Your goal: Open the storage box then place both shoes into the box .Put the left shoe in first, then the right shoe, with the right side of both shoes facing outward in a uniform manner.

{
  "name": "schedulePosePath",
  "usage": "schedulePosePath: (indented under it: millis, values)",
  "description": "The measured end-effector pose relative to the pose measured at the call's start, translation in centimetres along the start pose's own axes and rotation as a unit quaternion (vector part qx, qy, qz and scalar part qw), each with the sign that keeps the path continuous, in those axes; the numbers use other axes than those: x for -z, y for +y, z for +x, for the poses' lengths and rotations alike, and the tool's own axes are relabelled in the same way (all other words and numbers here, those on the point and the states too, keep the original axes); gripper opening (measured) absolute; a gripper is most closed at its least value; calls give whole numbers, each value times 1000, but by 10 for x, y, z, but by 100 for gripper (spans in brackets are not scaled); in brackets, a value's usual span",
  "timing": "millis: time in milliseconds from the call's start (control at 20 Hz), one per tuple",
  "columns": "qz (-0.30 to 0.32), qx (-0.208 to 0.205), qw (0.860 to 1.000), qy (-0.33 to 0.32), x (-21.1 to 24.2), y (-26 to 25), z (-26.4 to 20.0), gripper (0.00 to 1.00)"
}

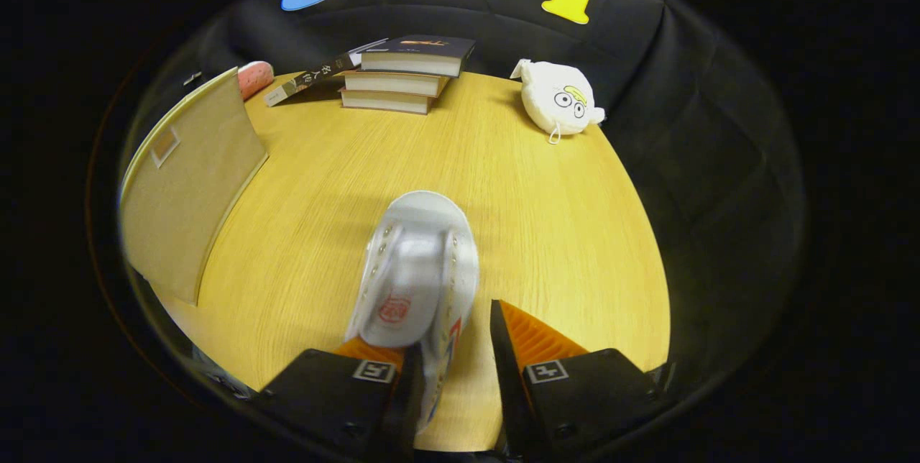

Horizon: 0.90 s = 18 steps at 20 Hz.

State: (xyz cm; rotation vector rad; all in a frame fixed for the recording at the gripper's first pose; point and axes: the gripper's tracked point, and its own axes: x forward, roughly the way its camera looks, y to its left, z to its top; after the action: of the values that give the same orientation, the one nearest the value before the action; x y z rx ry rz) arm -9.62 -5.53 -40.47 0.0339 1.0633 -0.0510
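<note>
A white and silver shoe (420, 269) lies on the wooden table (546, 233), toe pointing away from me. Its heel end reaches back to my gripper (454, 359). The tongue covers the tip of the left finger (374, 355), and the shoe's right side wall runs down the gap between the two fingers. A strip of bare table shows between that wall and the right finger (514, 337), so the fingers stand open around the shoe's side. The beige storage box (190, 182) stands to the left, its flat fabric panel facing me; I cannot see inside it.
A stack of books (406, 75) with one leaning book (309, 80) sits at the back of the table. A white plush toy (560, 100) lies at the back right. A pink object (255, 77) peeks out behind the box.
</note>
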Motion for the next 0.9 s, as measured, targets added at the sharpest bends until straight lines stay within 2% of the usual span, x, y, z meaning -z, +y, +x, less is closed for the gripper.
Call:
schedulePosePath:
  millis: [50, 150, 400, 550, 750, 900]
  values:
    - [5, 21, 1000, -6, -2, -8, 6, 27]
    - [22, 24, 999, -17, -6, -8, 4, 8]
    - [88, 8, 996, -11, -8, -5, -15, 6]
    - [115, -7, 993, -23, -25, 3, -51, 6]
    - [137, -33, 989, -51, -69, 30, -100, 6]
    - [147, -81, 983, -68, -111, 75, -134, 6]
